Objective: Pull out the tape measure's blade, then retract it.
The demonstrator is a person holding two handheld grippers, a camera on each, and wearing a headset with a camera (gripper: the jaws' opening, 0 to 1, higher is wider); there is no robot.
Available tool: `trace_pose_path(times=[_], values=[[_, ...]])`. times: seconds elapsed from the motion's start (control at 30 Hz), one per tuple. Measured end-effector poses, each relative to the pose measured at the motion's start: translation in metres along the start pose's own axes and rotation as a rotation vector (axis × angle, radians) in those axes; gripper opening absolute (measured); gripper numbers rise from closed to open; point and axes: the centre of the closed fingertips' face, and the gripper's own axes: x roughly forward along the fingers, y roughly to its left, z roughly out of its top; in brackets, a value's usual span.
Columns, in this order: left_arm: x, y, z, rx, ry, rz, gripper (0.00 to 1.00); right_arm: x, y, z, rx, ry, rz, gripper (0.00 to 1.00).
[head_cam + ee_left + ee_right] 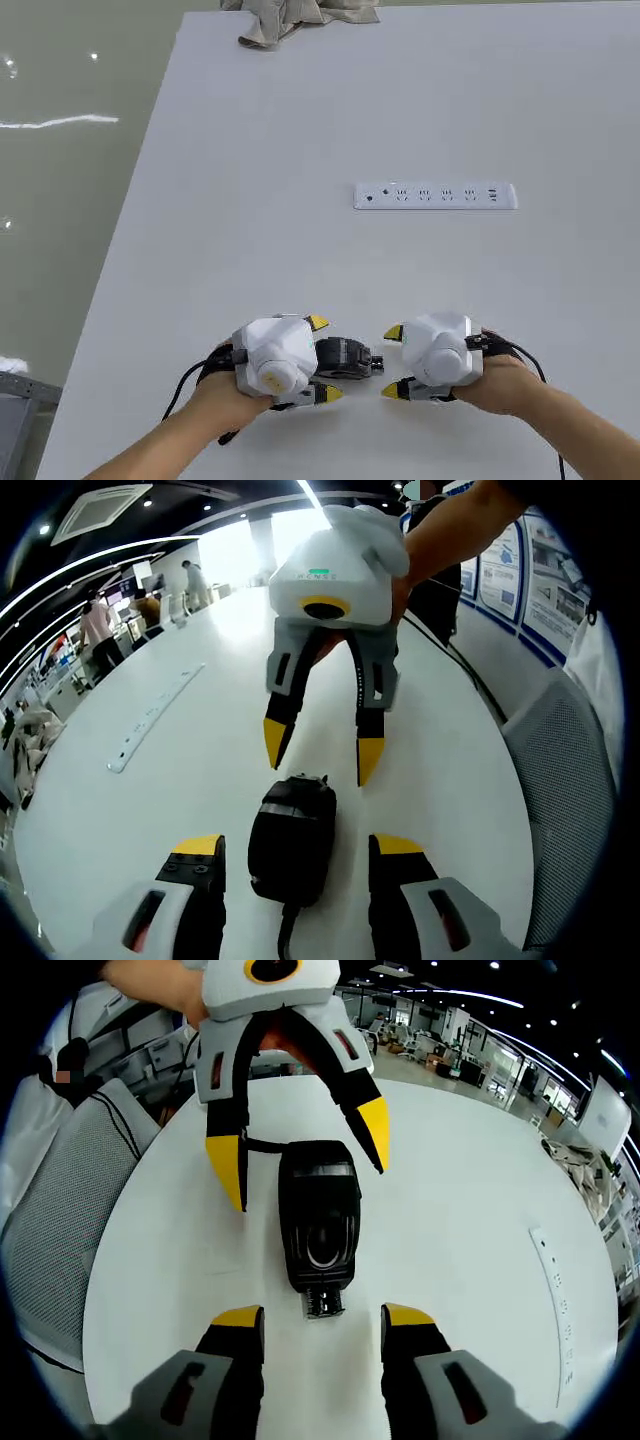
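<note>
White table [300,150], mostly bare, w/ lots of free room toward the far edge and to the right. Its left edge runs diagonally in head view, w/ glossy floor [70,200] beyond. Both grippers sit close to the near edge, nearer the left edge than the right. White power strip [435,195] lies flat mid-table, well apart from the grippers, long side parallel to the near edge. Crumpled beige cloth [300,18] sits at the far edge, near the far-left corner. Black tape measure [345,357] lies on the table by the near edge, btwn the two grippers, blade end pointing at the R one; blade not pulled out. Left gripper [323,358]: jaws wide apart, yellow tips either side of the tape case. Left gripper view shows a gap on both sides, so it is not gripping. Thin black strap [288,930] runs from the case back btwn those jaws. Right gripper [392,362]: also spread wide, holding nothing, tips just short of the blade hook [323,1303], facing the left one head-on. Grey mesh chair [100,1190] stands just off the table edge in the gripper views.
</note>
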Motion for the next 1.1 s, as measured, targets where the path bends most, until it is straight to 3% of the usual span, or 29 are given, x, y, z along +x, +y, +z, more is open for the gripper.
trace_pose_path(times=[0.47,0.6,0.77,1.1], values=[[0.015,-0.003,0.004,0.077,0.019,-0.088,0.46,0.009,0.004,-0.003,0.003,0.011,0.053,0.38],[0.017,0.000,0.000,0.089,0.029,-0.105,0.43,0.011,0.001,-0.003,0.006,0.010,0.056,0.36],[0.017,-0.006,-0.001,0.103,0.039,-0.145,0.42,0.013,0.001,-0.002,0.016,0.005,0.066,0.33],[0.019,-0.004,-0.003,0.128,0.052,-0.171,0.37,0.020,0.002,-0.004,0.020,0.010,0.080,0.29]])
